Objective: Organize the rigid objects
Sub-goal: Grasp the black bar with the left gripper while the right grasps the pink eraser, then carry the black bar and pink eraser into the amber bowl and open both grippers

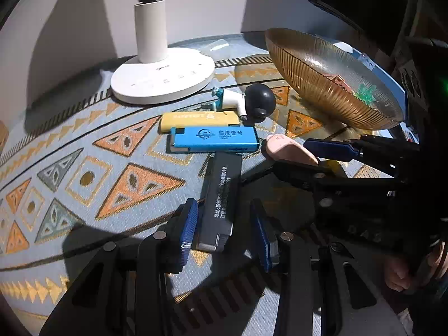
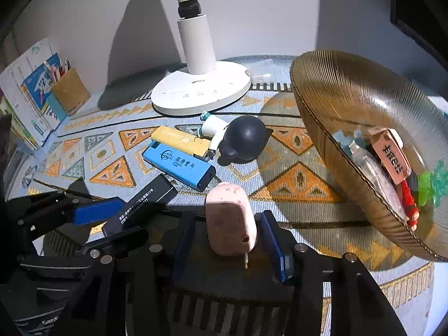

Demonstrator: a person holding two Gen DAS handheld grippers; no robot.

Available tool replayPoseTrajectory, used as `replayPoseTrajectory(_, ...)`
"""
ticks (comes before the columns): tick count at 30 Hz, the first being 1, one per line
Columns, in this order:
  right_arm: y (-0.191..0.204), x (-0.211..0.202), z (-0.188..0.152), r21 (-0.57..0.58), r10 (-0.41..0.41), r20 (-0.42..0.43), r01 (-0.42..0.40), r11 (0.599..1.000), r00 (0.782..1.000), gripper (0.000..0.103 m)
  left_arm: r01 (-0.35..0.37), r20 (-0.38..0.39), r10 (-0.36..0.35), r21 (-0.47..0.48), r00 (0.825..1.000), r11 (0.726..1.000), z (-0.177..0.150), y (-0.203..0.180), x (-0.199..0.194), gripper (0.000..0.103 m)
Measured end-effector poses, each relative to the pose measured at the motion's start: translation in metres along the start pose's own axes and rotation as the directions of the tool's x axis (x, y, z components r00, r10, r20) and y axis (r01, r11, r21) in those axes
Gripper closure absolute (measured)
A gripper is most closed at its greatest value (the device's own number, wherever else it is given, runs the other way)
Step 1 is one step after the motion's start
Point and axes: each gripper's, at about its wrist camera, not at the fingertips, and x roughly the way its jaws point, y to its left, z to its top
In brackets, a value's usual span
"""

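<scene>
Patterned blue-orange mat (image 1: 84,154) over table, white wall behind, white lamp base (image 1: 163,79) at mat's far edge, pen holder (image 2: 70,91) far left. Ribbed amber glass bowl (image 2: 350,89) at right edge, small items already inside. Left gripper (image 1: 224,224) wide, straddling black lighter (image 1: 221,196); lighter's long axis runs along fingers, near end between pads, not pinched. Right gripper (image 2: 224,238) spread around pink eraser-like block (image 2: 231,218), contact unclear. Blue lighter (image 1: 214,138), yellow lighter (image 1: 200,117) lie crosswise beyond, mid-mat. Bowl nearer right gripper.

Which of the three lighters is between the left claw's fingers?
The black lighter, lying end-on between the left claw; the blue and yellow ones lie crosswise beyond it.
</scene>
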Motion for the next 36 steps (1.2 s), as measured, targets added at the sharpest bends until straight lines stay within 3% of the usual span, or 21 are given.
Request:
replayPoseTrajectory(4, 0.003, 0.001, 0.000, -0.025, -0.034, 0.010, 0.034, 0.999, 0.999, 0.063, -0.024, 0.005, 0.024, 0.013, 1.000, 1.000, 0.002, -0.004, 0.003, 0.069)
replayPoseTrajectory(6, 0.004, 0.000, -0.001, -0.044, -0.052, 0.012, 0.052, 0.998, 0.999, 0.067, -0.021, 0.013, 0.021, -0.003, 1.000, 1.000, 0.002, -0.003, 0.002, 0.081)
replayPoseTrajectory(11, 0.002, -0.011, -0.010, -0.054, -0.025, 0.018, 0.026, 0.998, 1.000, 0.067, 0.000, 0.026, 0.001, -0.052, 1.000, 0.999, -0.008, 0.002, -0.006, 0.081)
replayPoseTrajectory(19, -0.011, -0.060, -0.059, -0.011, -0.033, 0.038, 0.033, 0.999, 0.999, 0.067, 0.031, 0.046, -0.024, -0.156, 0.999, 0.987, -0.050, 0.013, -0.035, 0.082)
replayPoseTrajectory(24, -0.020, -0.071, -0.096, 0.041, -0.039, 0.002, 0.038, 0.998, 0.999, 0.067, 0.034, 0.046, -0.026, -0.177, 0.999, 0.984, -0.069, 0.011, -0.045, 0.082)
replayPoseTrajectory(28, -0.017, -0.077, -0.103, 0.050, -0.025, 0.010, 0.025, 0.998, 1.000, 0.067, 0.012, 0.047, -0.004, -0.159, 0.999, 0.987, -0.074, 0.002, -0.047, 0.082)
replayPoseTrajectory(33, -0.015, -0.077, -0.104, 0.058, -0.036, 0.012, 0.035, 0.998, 0.999, 0.067, -0.026, 0.052, 0.033, -0.131, 0.998, 0.991, -0.076, -0.005, -0.047, 0.080)
replayPoseTrajectory(35, -0.015, -0.078, -0.105, 0.051, -0.041, 0.014, 0.041, 0.998, 0.999, 0.066, 0.001, 0.055, 0.007, -0.141, 0.998, 0.990, -0.077, -0.004, -0.048, 0.067)
replayPoseTrajectory(36, -0.014, -0.078, -0.106, 0.046, -0.045, 0.015, 0.045, 0.998, 0.999, 0.065, 0.006, 0.056, 0.002, -0.146, 0.998, 0.989, -0.077, -0.004, -0.048, 0.067)
